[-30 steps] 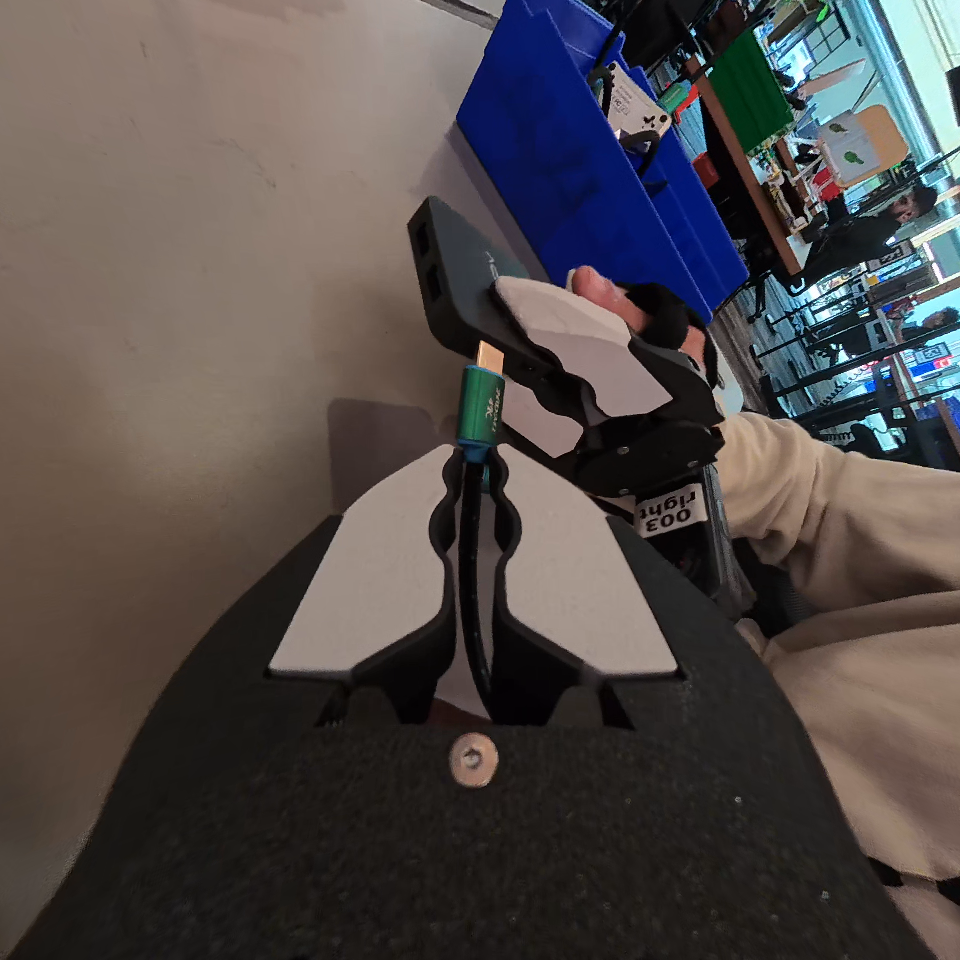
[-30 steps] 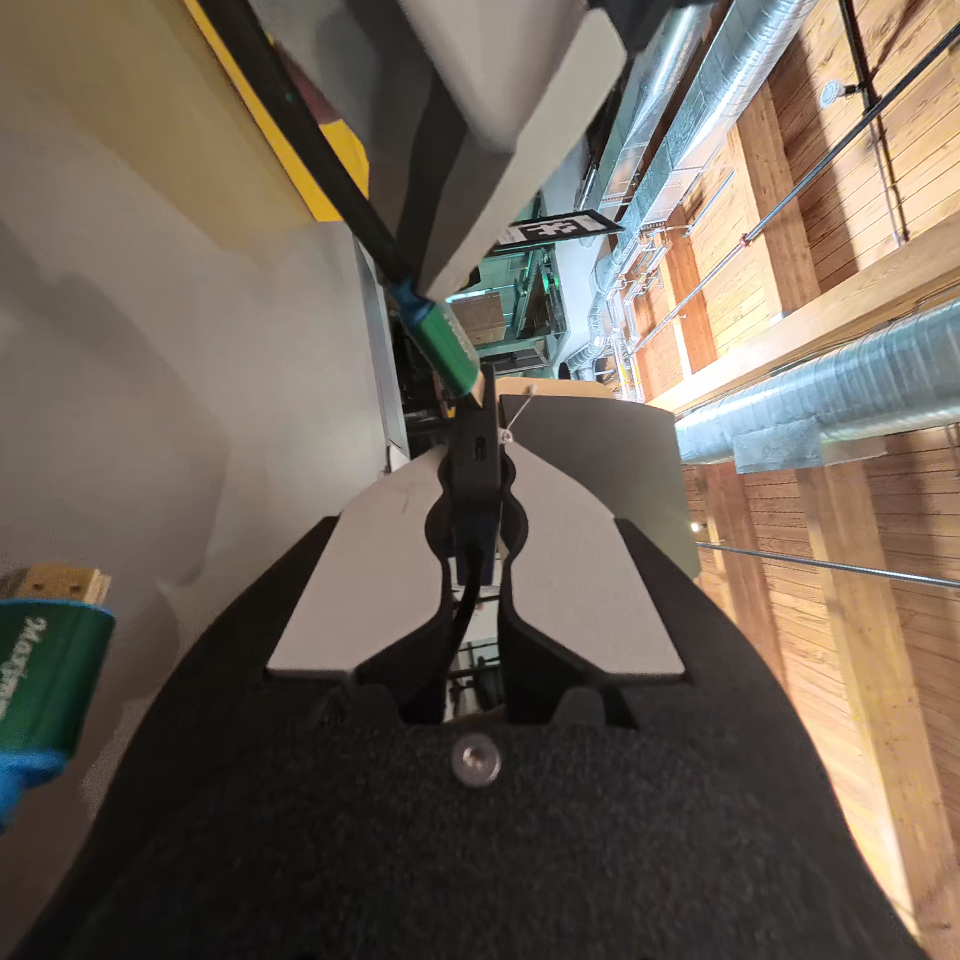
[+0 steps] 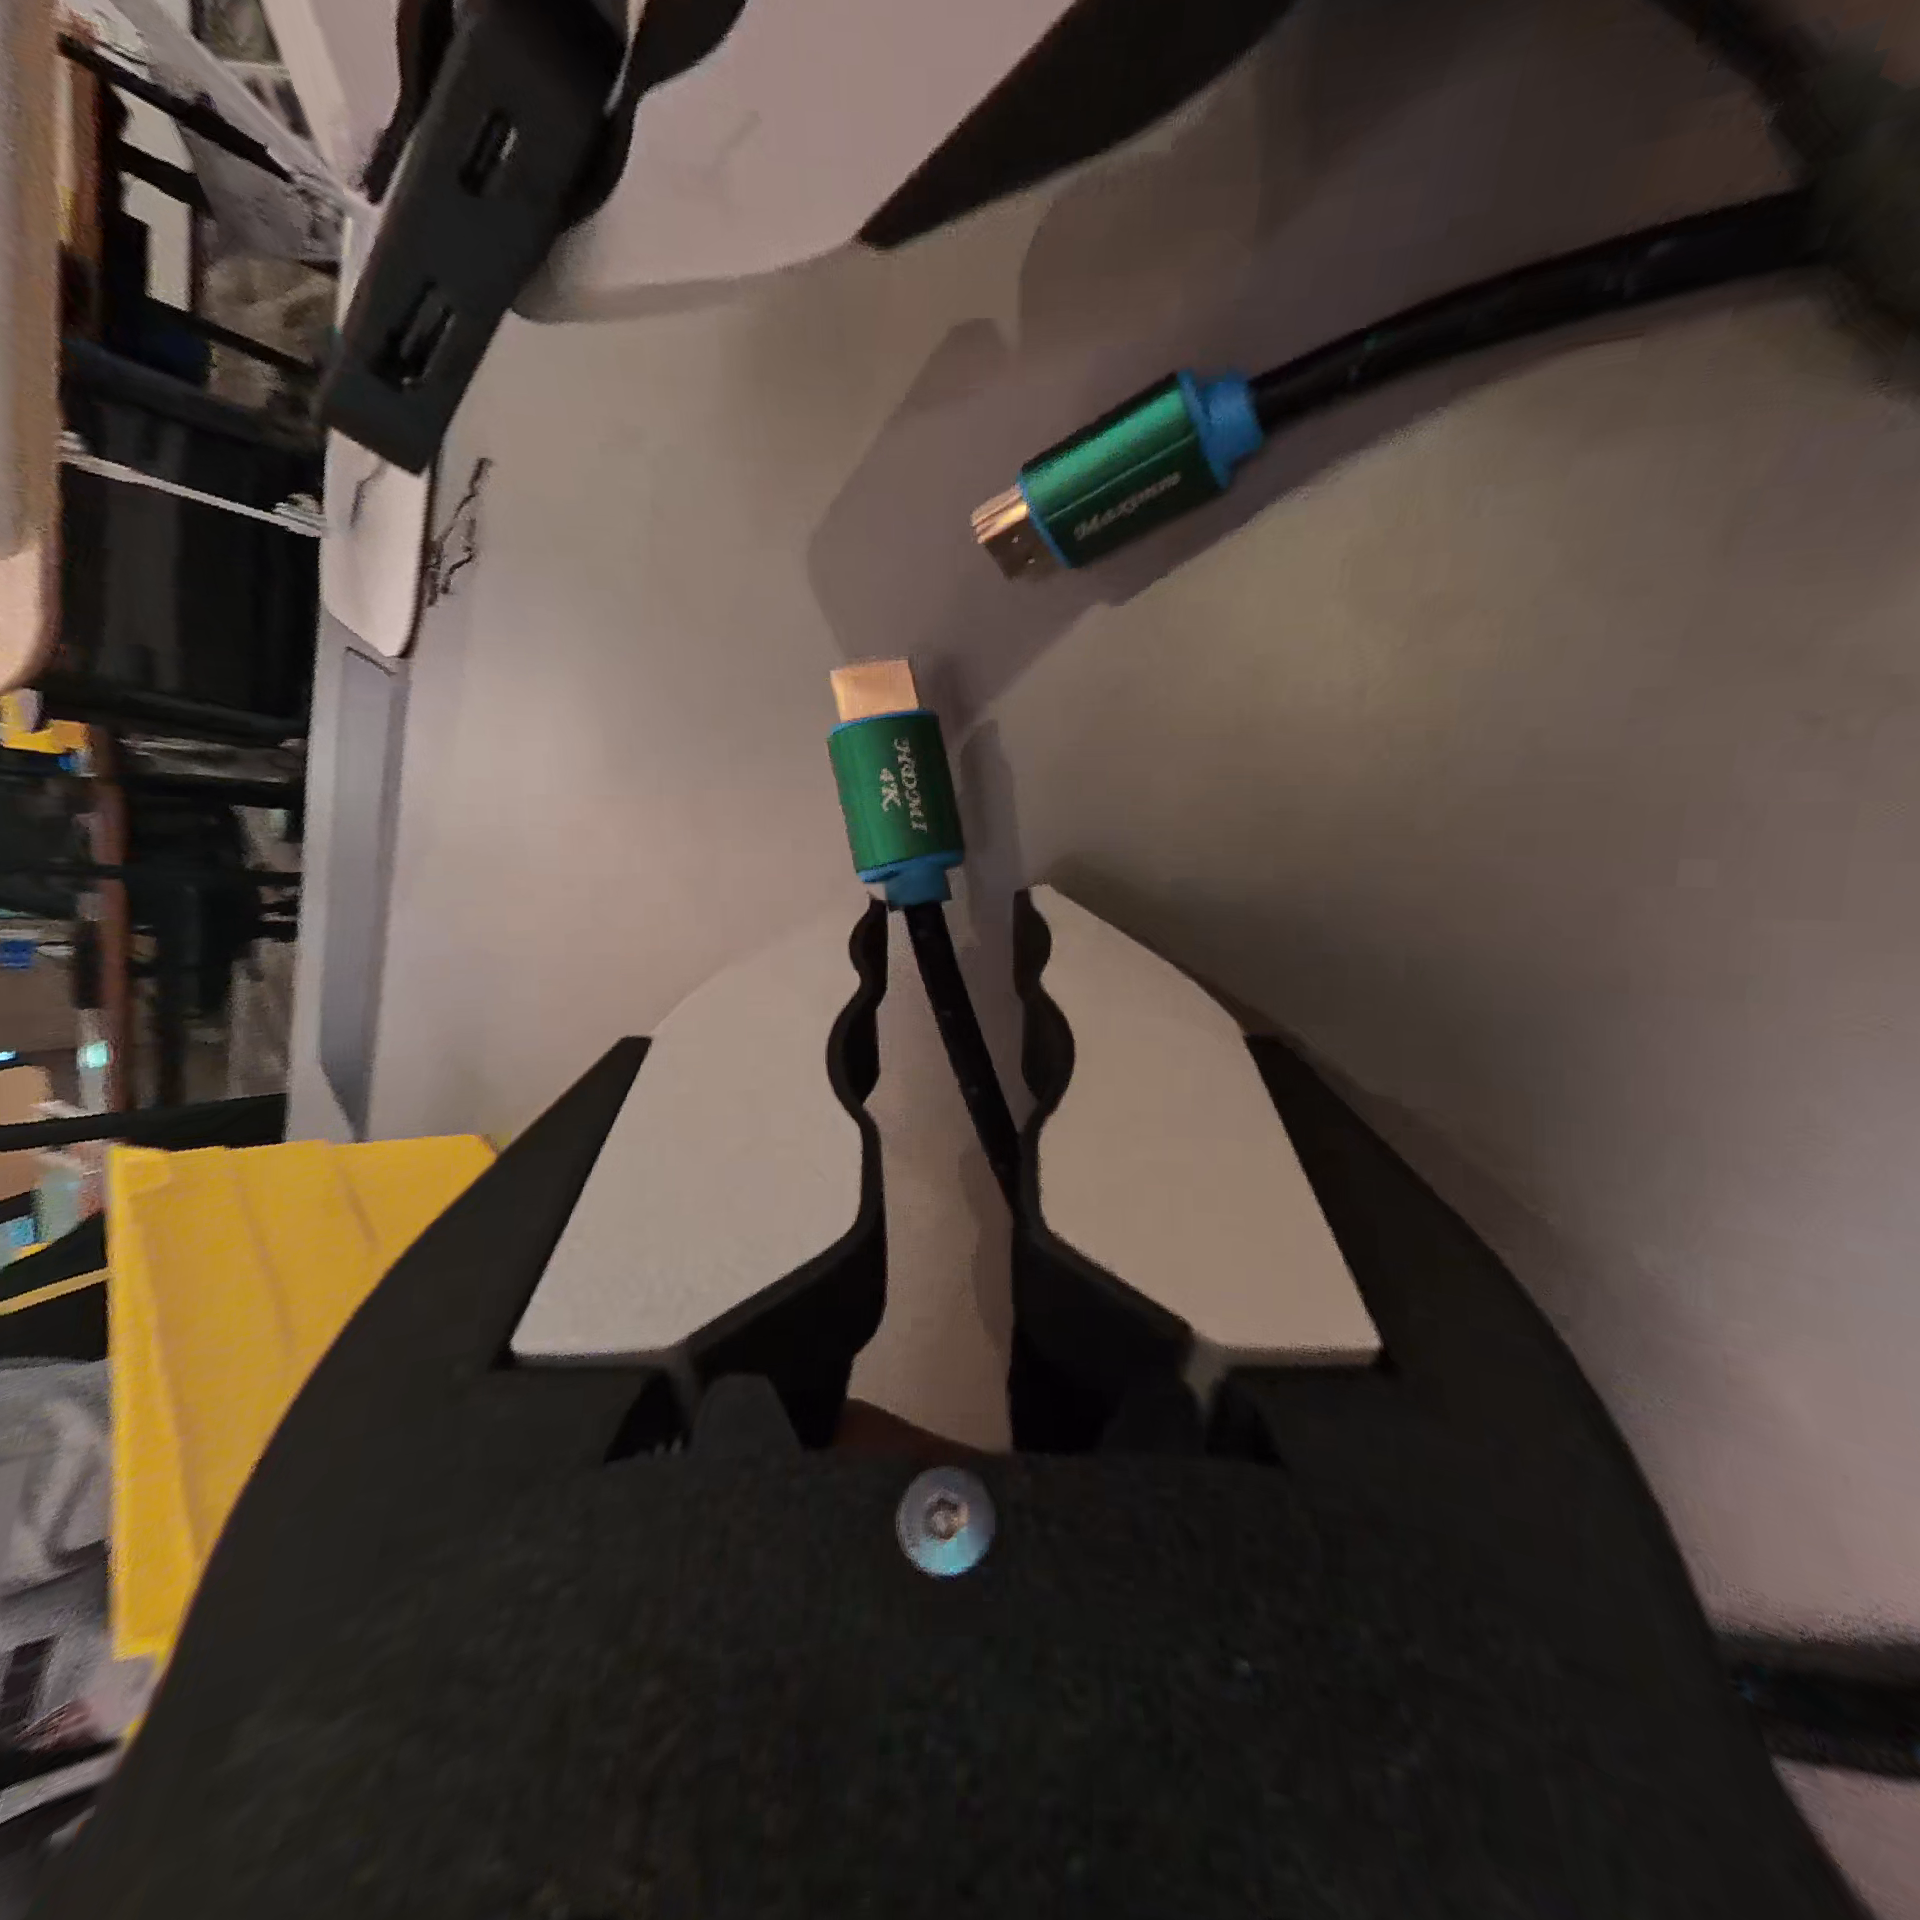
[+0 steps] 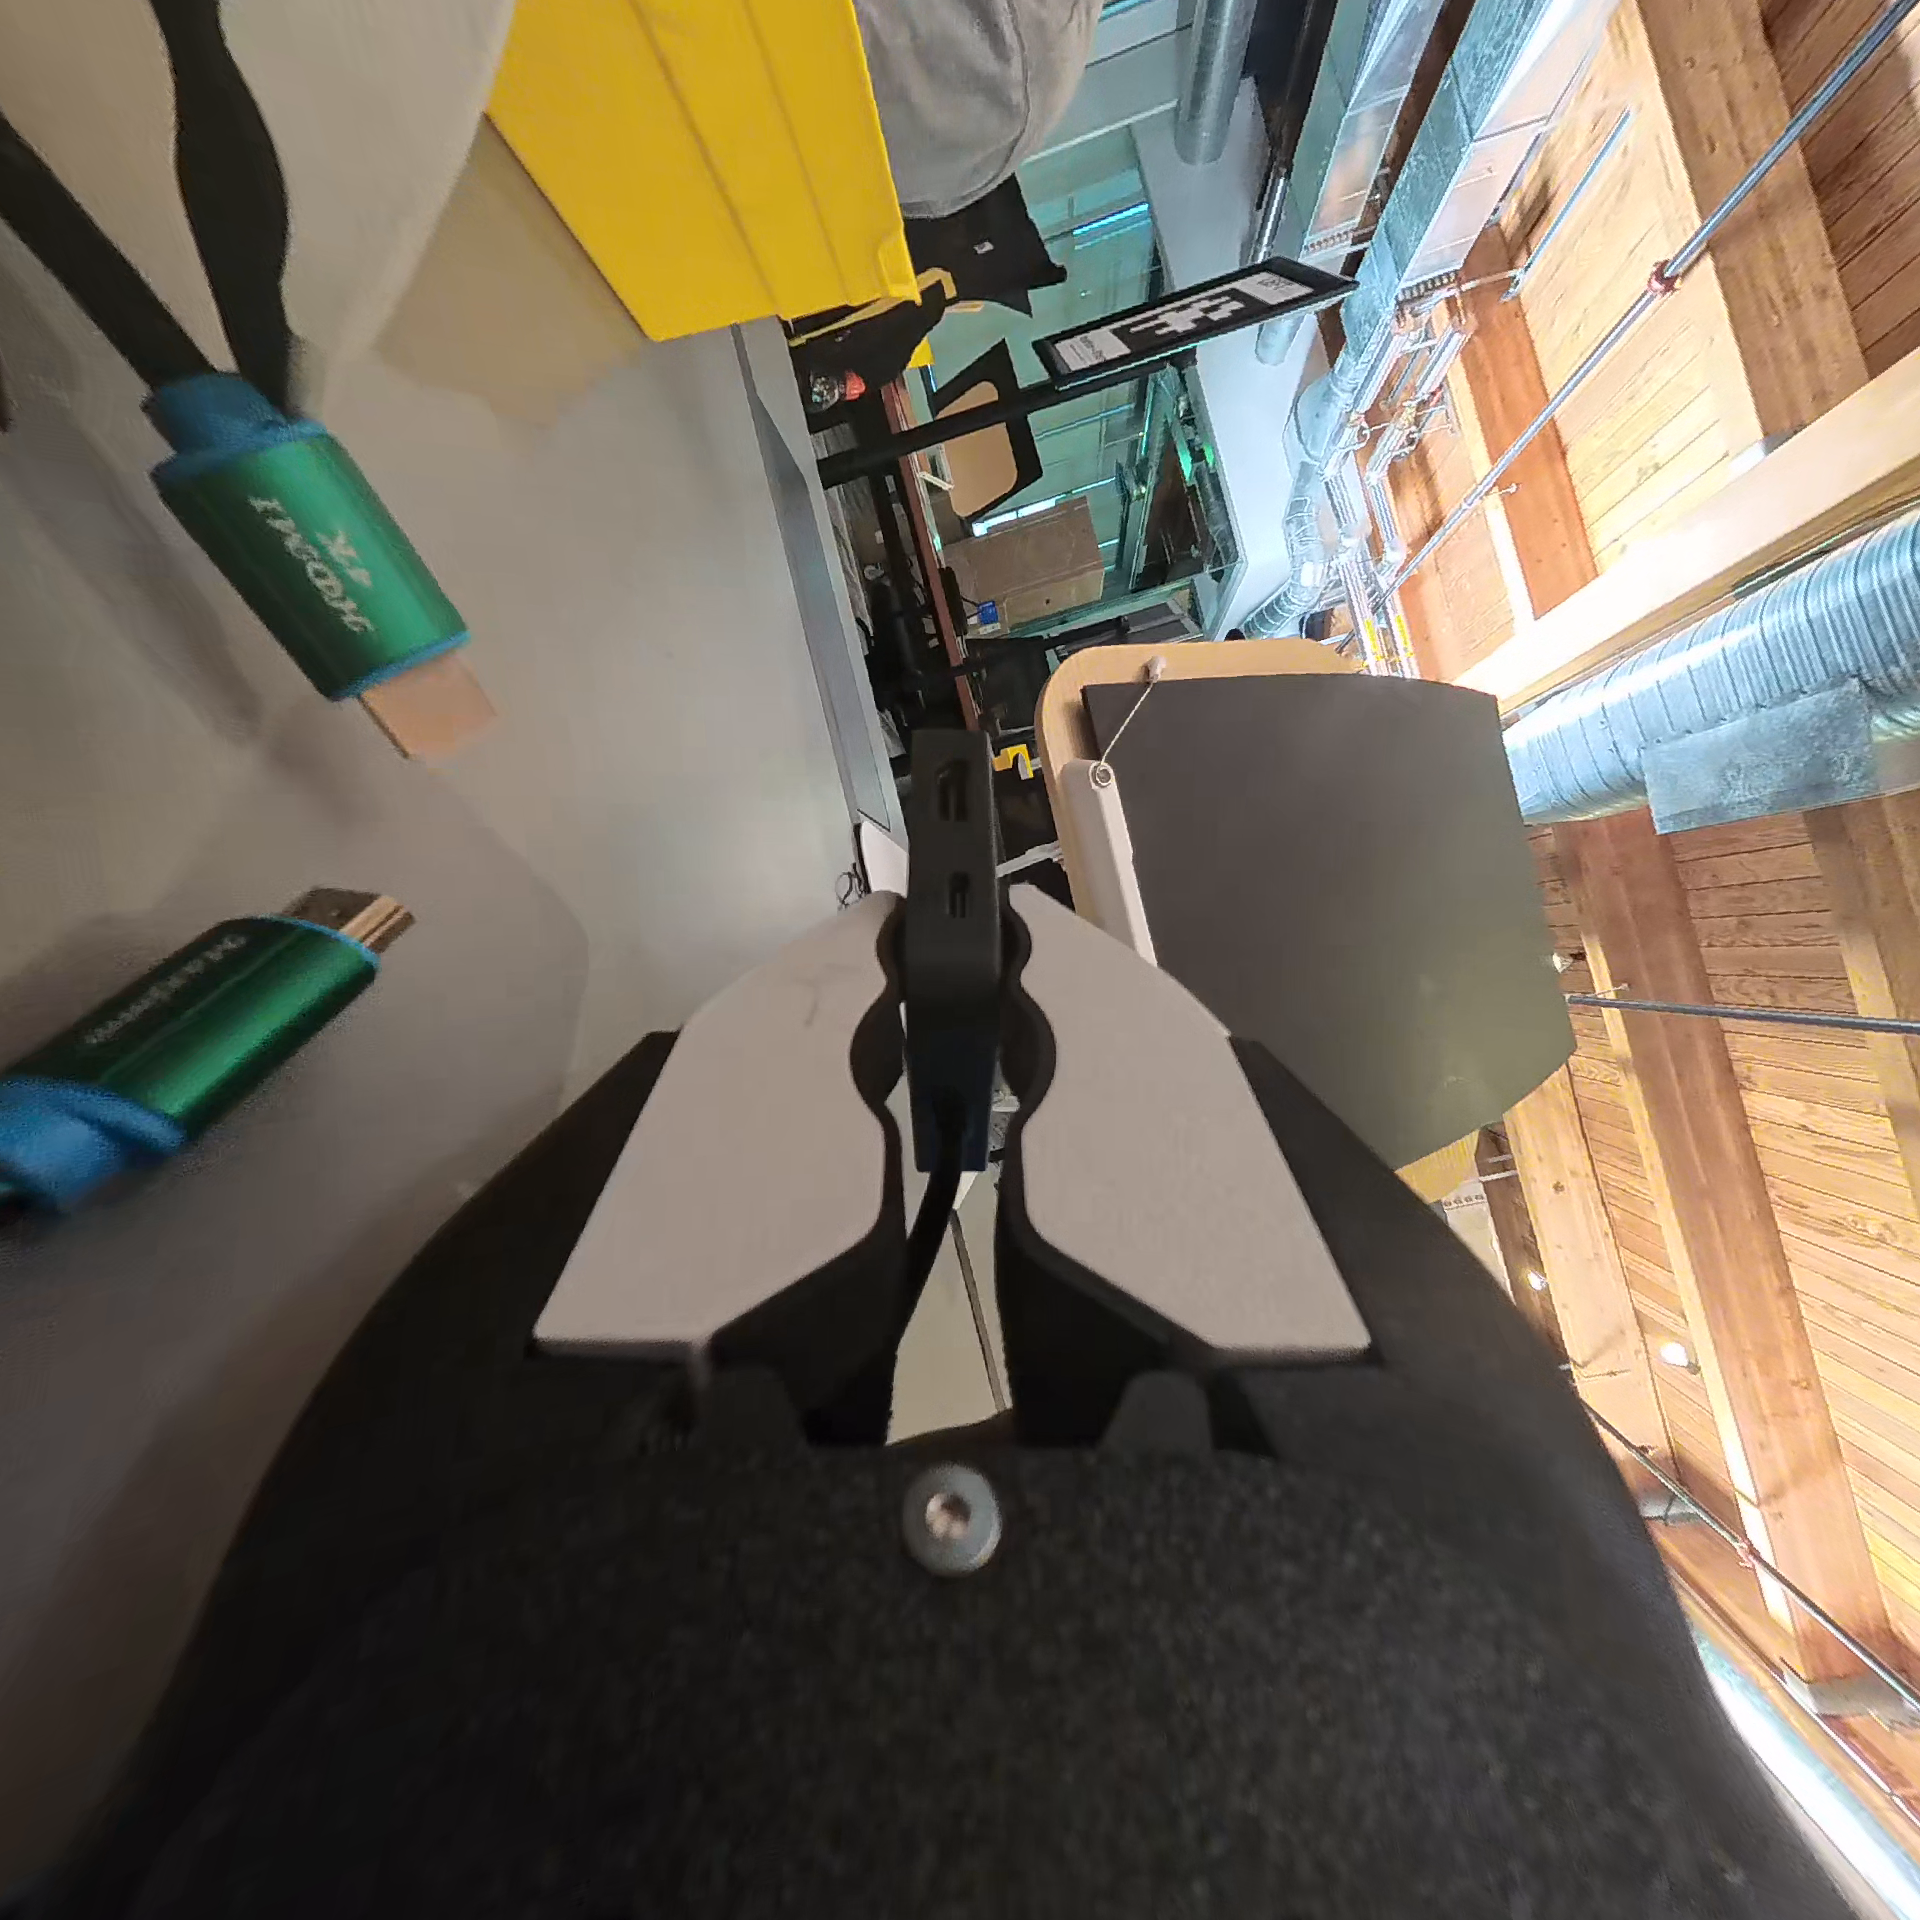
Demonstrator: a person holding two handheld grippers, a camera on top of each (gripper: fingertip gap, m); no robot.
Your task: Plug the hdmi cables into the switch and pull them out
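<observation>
While the switch is clamped in the right gripper, the loosened left gripper merely straddles its cable. The plug, free of both ports, is best set flat beside the second plug before full release.

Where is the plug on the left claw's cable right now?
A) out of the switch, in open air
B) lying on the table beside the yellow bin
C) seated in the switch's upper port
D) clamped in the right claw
A: the plug shows its bare gold tip clear of the switch, whose two visible ports sit empty in the right claw.
</observation>
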